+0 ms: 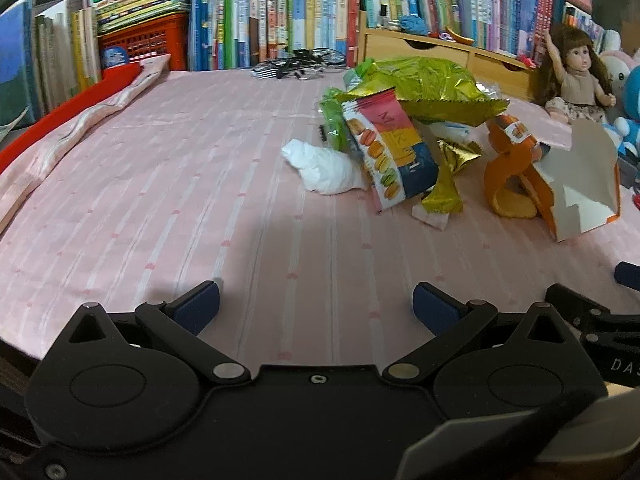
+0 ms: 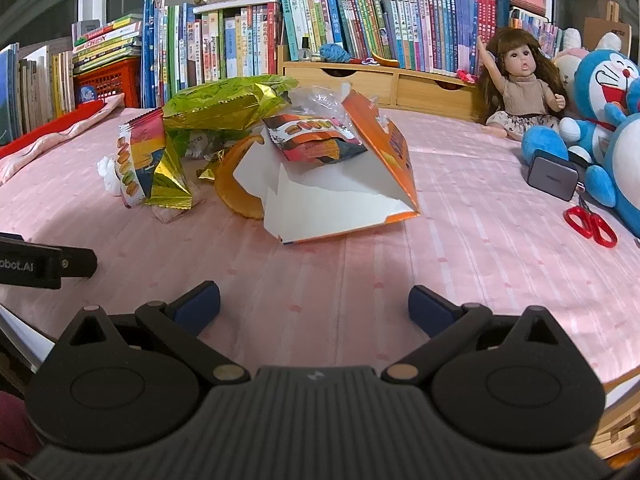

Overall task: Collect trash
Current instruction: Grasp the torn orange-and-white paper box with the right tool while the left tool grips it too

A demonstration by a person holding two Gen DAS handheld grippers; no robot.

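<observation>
Both jaws spread wide, empty. Wrapper pile (image 1: 400,128) ahead-right of left gripper (image 1: 316,304); torn carton (image 2: 340,196) ahead of right gripper (image 2: 314,306).

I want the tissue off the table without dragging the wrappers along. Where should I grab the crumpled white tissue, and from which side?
Take the crumpled white tissue at its free peak on the left, away from the macaron wrapper it leans against. Probably easiest with the left hand-held gripper, open, coming over the bare pink tablecloth: soft folds there pinch easily.

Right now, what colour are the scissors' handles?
Red. The scissors lie on the pink cloth; they show only in the right wrist view.
</observation>
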